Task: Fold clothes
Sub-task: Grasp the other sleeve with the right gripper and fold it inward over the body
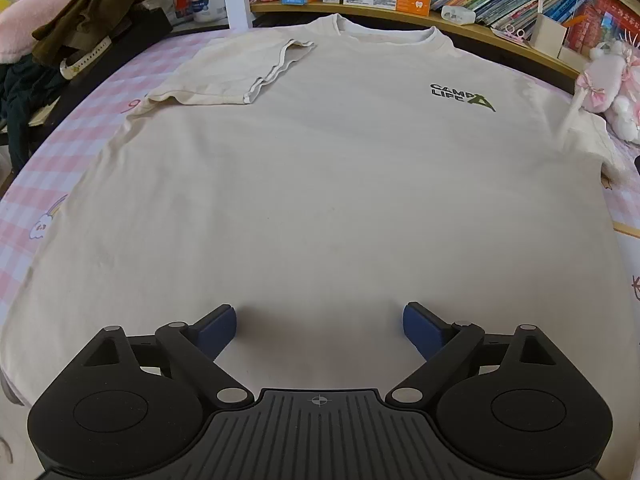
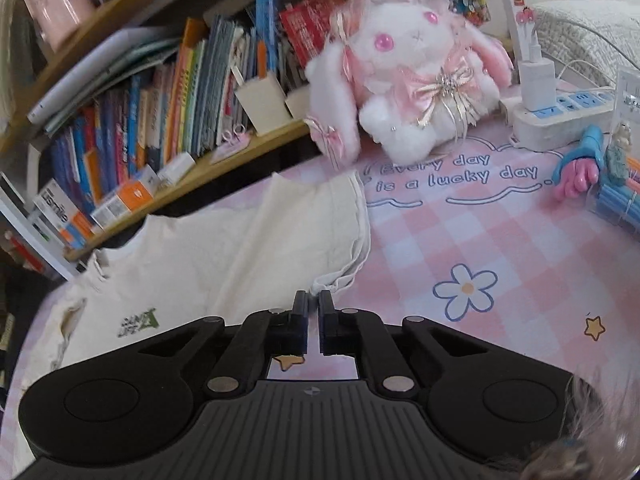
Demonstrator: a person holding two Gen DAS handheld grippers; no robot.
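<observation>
A cream T-shirt with a dark "CAMP LIFE" logo lies flat, front up, on a pink checked cloth. Its left sleeve is folded in over the chest. My left gripper is open and empty above the shirt's lower part. In the right wrist view the shirt's right sleeve lies spread out, and my right gripper is shut on the sleeve's hem corner.
A bookshelf with books and boxes runs along the far edge. A white and pink plush rabbit sits by the right sleeve. A power strip and toys lie at the right. Dark clothes are piled at the far left.
</observation>
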